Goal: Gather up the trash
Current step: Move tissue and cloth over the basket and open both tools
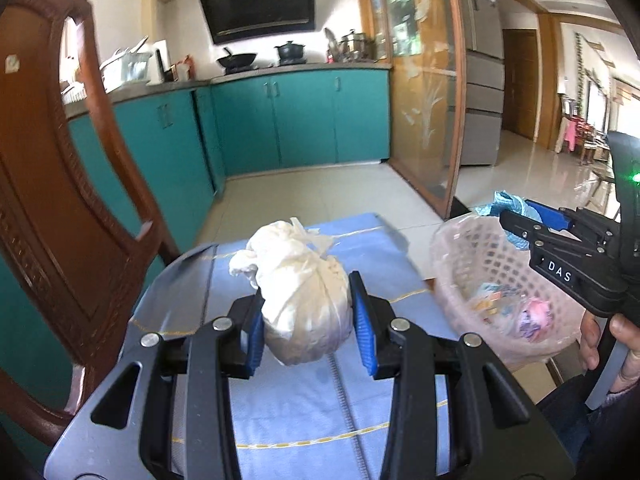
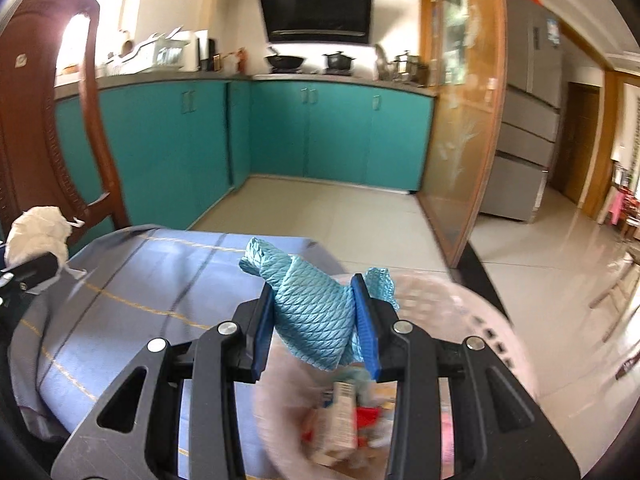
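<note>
Trash bag (image 1: 304, 292) pinched level by left claw (image 1: 312, 320); right claw (image 2: 316, 320) clamps blue cloth (image 2: 316, 312) over basket (image 2: 480, 320).

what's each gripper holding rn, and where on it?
Left gripper: white tied bag, clamped across its lower body. Right gripper: blue textured cloth, pinched mid-bundle, over the pink basket.

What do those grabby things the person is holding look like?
Each hand-held gripper is black plastic with silver bolts and two blue ribbed pads. The left hand-held gripper has them too. The right hand-held gripper shows white letters "DAS" and a green light. A bare hand holds its grey handle.
</note>
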Tool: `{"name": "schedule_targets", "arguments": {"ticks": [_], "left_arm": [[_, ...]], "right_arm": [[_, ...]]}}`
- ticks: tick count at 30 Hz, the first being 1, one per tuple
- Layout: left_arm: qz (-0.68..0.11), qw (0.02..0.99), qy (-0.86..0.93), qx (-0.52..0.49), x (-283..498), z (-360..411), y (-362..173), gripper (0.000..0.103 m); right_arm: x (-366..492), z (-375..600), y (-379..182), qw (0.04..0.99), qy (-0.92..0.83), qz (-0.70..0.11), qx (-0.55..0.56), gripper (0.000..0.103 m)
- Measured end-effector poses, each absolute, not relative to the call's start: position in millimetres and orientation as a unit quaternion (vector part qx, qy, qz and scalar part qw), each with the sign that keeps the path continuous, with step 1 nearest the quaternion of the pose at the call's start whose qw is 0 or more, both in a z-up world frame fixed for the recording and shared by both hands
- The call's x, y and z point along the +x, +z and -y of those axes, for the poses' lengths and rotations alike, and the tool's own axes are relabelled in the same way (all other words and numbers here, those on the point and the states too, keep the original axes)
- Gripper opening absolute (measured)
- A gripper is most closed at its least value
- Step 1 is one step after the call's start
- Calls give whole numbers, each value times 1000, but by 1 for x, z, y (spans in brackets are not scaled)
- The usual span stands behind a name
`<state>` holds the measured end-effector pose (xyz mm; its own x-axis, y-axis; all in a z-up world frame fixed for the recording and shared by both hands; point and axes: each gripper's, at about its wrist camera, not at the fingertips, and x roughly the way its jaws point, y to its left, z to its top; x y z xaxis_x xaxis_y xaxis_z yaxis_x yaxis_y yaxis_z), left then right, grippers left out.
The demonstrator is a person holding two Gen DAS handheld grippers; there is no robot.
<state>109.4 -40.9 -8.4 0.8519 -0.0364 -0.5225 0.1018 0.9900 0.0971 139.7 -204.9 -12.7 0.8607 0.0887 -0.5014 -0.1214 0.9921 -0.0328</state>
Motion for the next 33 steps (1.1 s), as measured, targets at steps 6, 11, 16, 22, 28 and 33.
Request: {"name": "schedule_targets", "arguments": {"ticks": [6, 11, 16, 22, 28, 33], "left_arm": [[-257, 959, -94, 71, 115, 84, -3, 38], [-283, 943, -162, 72, 132, 133, -16, 38], [-308, 925, -204, 90, 150, 187, -42, 38], [-345, 904, -231, 106, 168, 233, -71, 39], [-353, 898, -236, 115, 180, 247, -83, 42], [-338, 906, -227, 114, 182, 239, -84, 79]], "right_arm": [[126, 249, -14, 966, 2, -258, -1, 37], [116, 289, -20, 963, -33, -264, 43, 37], [112, 310, -28, 957, -59, -277, 58, 37], [111, 330, -37, 950, -77, -292, 78, 37], [114, 329, -41, 949, -70, -300, 70, 37], [120, 323, -42, 948, -63, -306, 66, 37]]}}
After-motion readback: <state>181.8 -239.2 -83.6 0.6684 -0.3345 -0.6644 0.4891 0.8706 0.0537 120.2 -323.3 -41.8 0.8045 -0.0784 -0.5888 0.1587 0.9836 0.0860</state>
